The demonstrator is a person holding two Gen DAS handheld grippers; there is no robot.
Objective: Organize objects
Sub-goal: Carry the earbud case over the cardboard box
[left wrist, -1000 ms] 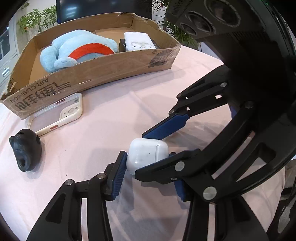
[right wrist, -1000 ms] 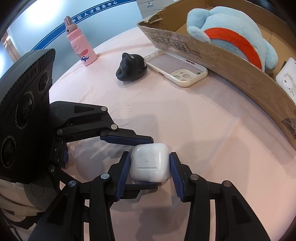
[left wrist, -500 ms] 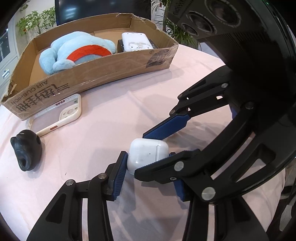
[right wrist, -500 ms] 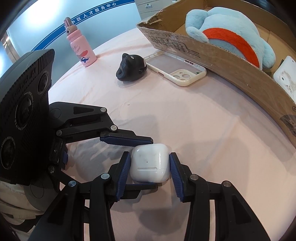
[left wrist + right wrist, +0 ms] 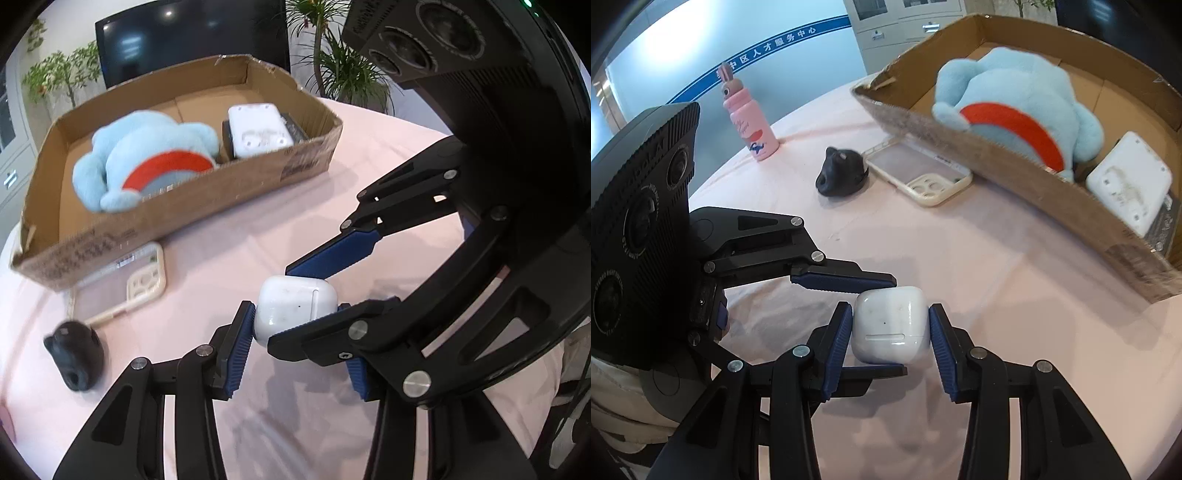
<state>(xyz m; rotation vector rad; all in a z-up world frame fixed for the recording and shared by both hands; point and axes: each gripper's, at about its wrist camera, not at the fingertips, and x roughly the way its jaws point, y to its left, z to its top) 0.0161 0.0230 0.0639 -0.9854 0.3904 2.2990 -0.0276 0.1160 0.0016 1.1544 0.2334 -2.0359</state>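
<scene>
On the table, under a pink cloth, a white earbud case sat in the middle of both views, hemmed in by two tools. The right tool had its blue pads pressed against the case's two sides, gripping it. The left tool came at the case from a crossing angle; its left pad touched the case, but its other pad was largely hidden behind the right tool's finger, so I could not tell whether it was closed on the case or merely bracketing it. Whether the case rested on the cloth or hung just above it was also hard to judge.

Behind, a cardboard box held a light-blue plush with a red band, and beside the plush a white device lying on something dark. Just in front of the box wall lay a cream phone case, camera cut-out toward the tools. Near it sat a small black object, of a shape not clear enough to name. Farther off, well apart from the rest, a pink bottle with a rabbit-shaped cap stood upright near the table's edge. Plants and a dark screen stood beyond the box.
</scene>
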